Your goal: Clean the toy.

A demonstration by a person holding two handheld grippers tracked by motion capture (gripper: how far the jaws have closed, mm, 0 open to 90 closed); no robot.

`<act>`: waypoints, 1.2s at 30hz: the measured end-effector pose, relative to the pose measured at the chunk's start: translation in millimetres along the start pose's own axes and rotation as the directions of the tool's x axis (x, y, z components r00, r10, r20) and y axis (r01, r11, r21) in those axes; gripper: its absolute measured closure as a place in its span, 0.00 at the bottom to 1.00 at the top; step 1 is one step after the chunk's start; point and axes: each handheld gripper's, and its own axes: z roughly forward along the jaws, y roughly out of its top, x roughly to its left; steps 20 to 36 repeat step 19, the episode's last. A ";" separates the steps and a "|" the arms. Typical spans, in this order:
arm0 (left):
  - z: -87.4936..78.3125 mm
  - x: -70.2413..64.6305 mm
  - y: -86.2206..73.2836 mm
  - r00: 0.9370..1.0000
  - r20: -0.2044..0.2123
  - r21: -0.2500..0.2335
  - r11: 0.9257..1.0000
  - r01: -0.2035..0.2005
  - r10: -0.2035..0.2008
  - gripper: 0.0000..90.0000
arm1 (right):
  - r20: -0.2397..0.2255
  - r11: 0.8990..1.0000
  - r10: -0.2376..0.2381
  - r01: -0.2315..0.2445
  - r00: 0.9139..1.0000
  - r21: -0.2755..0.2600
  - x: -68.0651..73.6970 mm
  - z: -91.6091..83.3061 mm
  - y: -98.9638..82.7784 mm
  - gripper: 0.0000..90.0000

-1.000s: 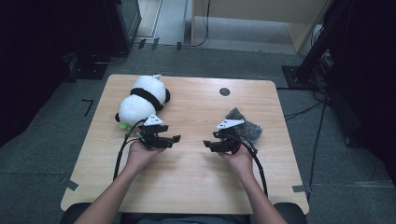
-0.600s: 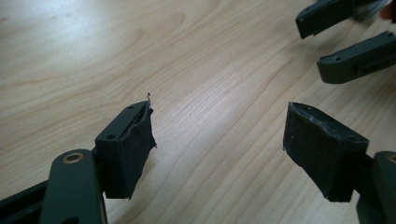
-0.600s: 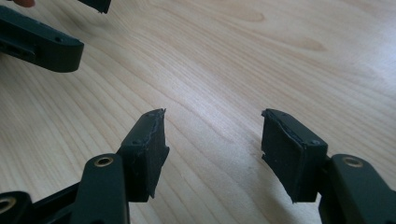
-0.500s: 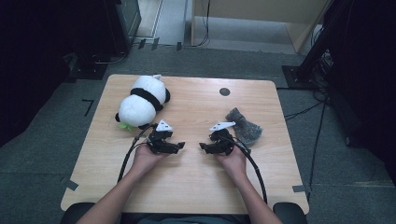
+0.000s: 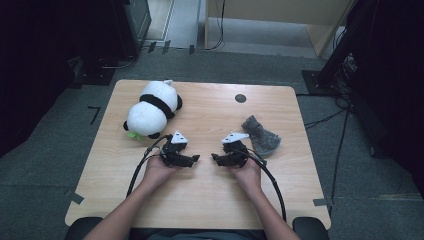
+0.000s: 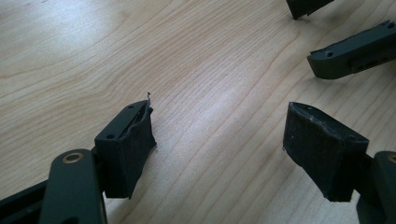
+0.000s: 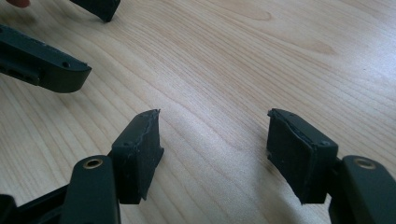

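Observation:
Both grippers rest low on the wooden table (image 5: 210, 200), facing each other near its middle, each held in a hand. My left gripper (image 5: 196, 159) is open, and in the left gripper view its pads (image 6: 128, 149) stand wide over bare wood. My right gripper (image 5: 215, 157) is open too; its jaws have just been opening, with nothing between them (image 7: 215, 149). A black-and-white panda plush (image 5: 150, 107) lies on its side behind the left gripper. A crumpled grey cloth (image 5: 261, 137) lies just right of the right gripper.
A small black round mark (image 5: 240, 98) sits near the table's far edge. Cables trail from both grippers toward the near edge. The right gripper's jaw tips (image 6: 348, 51) show at the left gripper view's top right. Dark equipment stands on the floor around the table.
Both hands have come down and drawn closer together toward the table's middle. The right gripper's jaws stand a little wider.

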 end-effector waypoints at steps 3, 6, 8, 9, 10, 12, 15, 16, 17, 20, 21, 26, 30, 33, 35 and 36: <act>0.0 0.2 -0.2 1.000 0.001 -0.001 1.000 -0.002 0.002 0.27 | 0.000 1.000 0.001 -0.001 1.000 -0.001 0.1 0.1 0.0 0.39; 0.1 0.3 -0.6 1.000 0.003 -0.003 1.000 -0.010 0.010 0.27 | 0.001 1.000 0.000 0.000 1.000 0.000 0.5 0.1 -0.1 0.38; 0.1 0.2 -0.8 1.000 0.003 -0.004 1.000 -0.013 0.013 0.27 | 0.001 1.000 -0.002 0.002 1.000 0.000 0.6 0.2 -0.1 0.38; 0.2 0.2 -1.0 1.000 0.003 -0.005 1.000 -0.015 0.015 0.27 | 0.001 1.000 -0.001 0.001 1.000 0.000 0.7 0.2 -0.1 0.38; 0.1 0.4 -1.1 1.000 0.004 -0.005 1.000 -0.019 0.019 0.27 | 0.001 1.000 0.000 0.000 1.000 0.000 0.8 0.2 -0.2 0.38; -0.1 0.6 -1.5 1.000 0.006 -0.007 1.000 -0.019 0.019 0.27 | 0.001 1.000 -0.001 0.001 1.000 -0.001 0.8 0.3 -0.2 0.38; 0.0 0.5 -2.8 1.000 0.005 -0.017 1.000 -0.019 0.019 0.27 | 0.001 1.000 -0.001 0.001 1.000 -0.001 0.8 0.3 -0.2 0.38; 0.1 0.3 -2.9 1.000 0.004 -0.018 1.000 -0.022 0.022 0.27 | 0.001 1.000 -0.001 0.001 1.000 0.000 0.9 0.3 -0.2 0.38; 0.2 0.3 -3.0 1.000 0.003 -0.019 1.000 -0.024 0.024 0.27 | 0.002 1.000 -0.004 0.004 1.000 -0.001 1.0 0.4 -0.2 0.38; 0.2 0.5 -3.5 1.000 0.004 -0.023 0.999 -0.027 0.028 0.27 | 0.004 1.000 -0.007 0.007 1.000 0.000 1.3 0.4 -0.3 0.37; 0.2 0.5 -3.5 1.000 0.004 -0.023 0.999 -0.027 0.028 0.27 | 0.004 1.000 -0.007 0.007 1.000 0.000 1.3 0.4 -0.3 0.37; 0.2 0.5 -3.5 1.000 0.004 -0.023 0.999 -0.027 0.028 0.27 | 0.004 1.000 -0.007 0.007 1.000 0.000 1.3 0.4 -0.3 0.37; 0.2 0.5 -3.5 1.000 0.004 -0.023 0.999 -0.027 0.028 0.27 | 0.004 1.000 -0.007 0.007 1.000 0.000 1.3 0.4 -0.3 0.37; 0.2 0.5 -3.5 1.000 0.004 -0.023 0.999 -0.027 0.028 0.27 | 0.004 1.000 -0.007 0.007 1.000 0.000 1.3 0.4 -0.3 0.37; 0.2 0.5 -3.5 1.000 0.004 -0.023 0.999 -0.027 0.028 0.27 | 0.004 1.000 -0.007 0.007 1.000 0.000 1.3 0.4 -0.3 0.37; 0.2 0.5 -3.5 1.000 0.004 -0.023 0.999 -0.027 0.028 0.27 | 0.004 1.000 -0.007 0.007 1.000 0.000 1.3 0.4 -0.3 0.37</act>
